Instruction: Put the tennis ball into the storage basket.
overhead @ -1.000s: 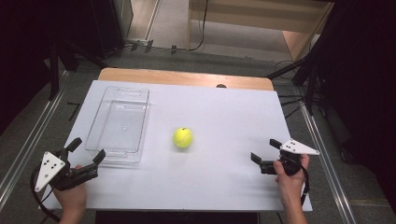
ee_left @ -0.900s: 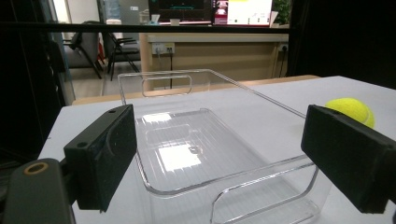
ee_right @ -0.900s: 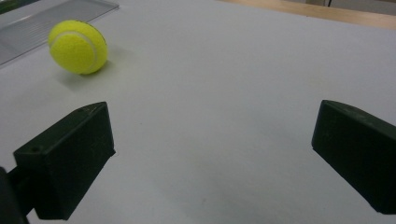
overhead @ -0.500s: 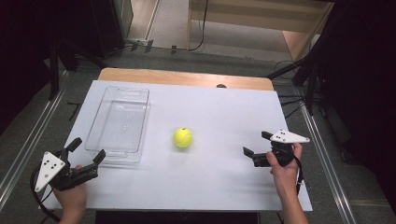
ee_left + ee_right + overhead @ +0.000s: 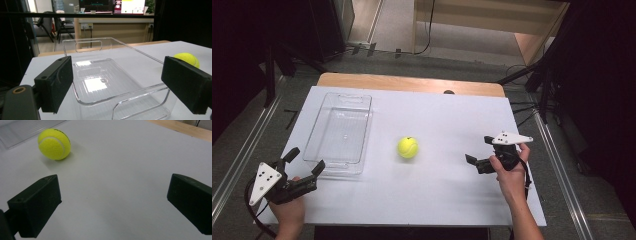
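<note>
White tabletop (image 5: 437, 200) covers a wooden table, with dark floor and cables around it. Compared with a second ago, the right gripper (image 5: 479, 152) has moved inward from the table's right edge toward the middle, while the left gripper (image 5: 304, 161) has stayed at the near left corner. Both have their jaws spread wide apart and hold nothing. A tennis ball (image 5: 408, 147) rests on the tabletop near the centre, unmoved, well apart from both grippers. It is bright yellow-green and fuzzy, with a pale curved seam and a small dark mark on top too small to read. A clear plastic tray (image 5: 328, 165) lies empty to the ball's left, just ahead of the left gripper's jaws. Writing on distant screens in the left gripper view is illegible.
</note>
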